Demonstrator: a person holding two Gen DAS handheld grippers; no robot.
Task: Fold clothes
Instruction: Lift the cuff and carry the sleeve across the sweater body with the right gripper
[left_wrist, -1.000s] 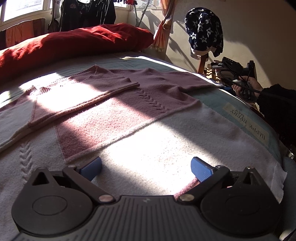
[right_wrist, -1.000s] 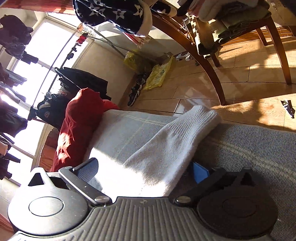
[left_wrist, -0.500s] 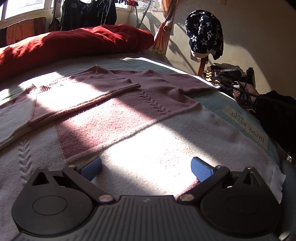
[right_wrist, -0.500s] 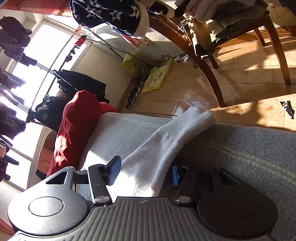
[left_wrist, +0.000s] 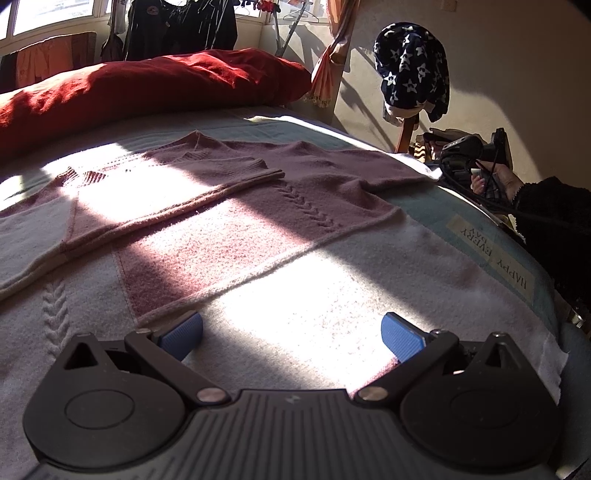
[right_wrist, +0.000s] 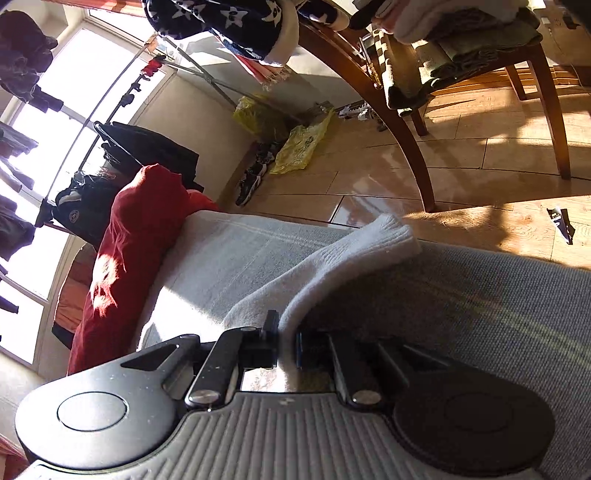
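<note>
A: We're looking across the wide bed with its pale blue-grey cover (left_wrist: 436, 206), and the pink-and-cream knitted sweater (left_wrist: 236, 236) is lying flat across it, spread wide so its edges are easy to reach. One sleeve is lying folded over the chest, which suggests the fold is partly made, though we're only judging by how it lies.

B: And the long red pillow (left_wrist: 147, 85) is sitting along the far edge, well clear of the knit. Nothing is crowding the working area.

A: Coming down in size: the other sleeve, the cream ribbed-cuff sleeve (right_wrist: 354, 254), is running out towards the bed's edge in the right wrist view, near the wooden chair (right_wrist: 406, 147).

B: That's the one we're gripping. The right gripper (right_wrist: 286, 345) is pinched nearly closed on that sleeve's knit, with the cloth bunching between the fingers. We're taking it partway along, probably so the whole sleeve can be carried over in one piece.

A: Meanwhile the left gripper (left_wrist: 291, 332) is hovering low over the sweater's near hem, its blue pads (left_wrist: 183, 328) spread wide and holding nothing.

B: It's sitting right over the hem, perhaps to steady the body while the sleeve is being carried. That's our guess.

A: And the right hand (left_wrist: 495, 181) is showing at the bed's side, wrapped round its tool.
</note>
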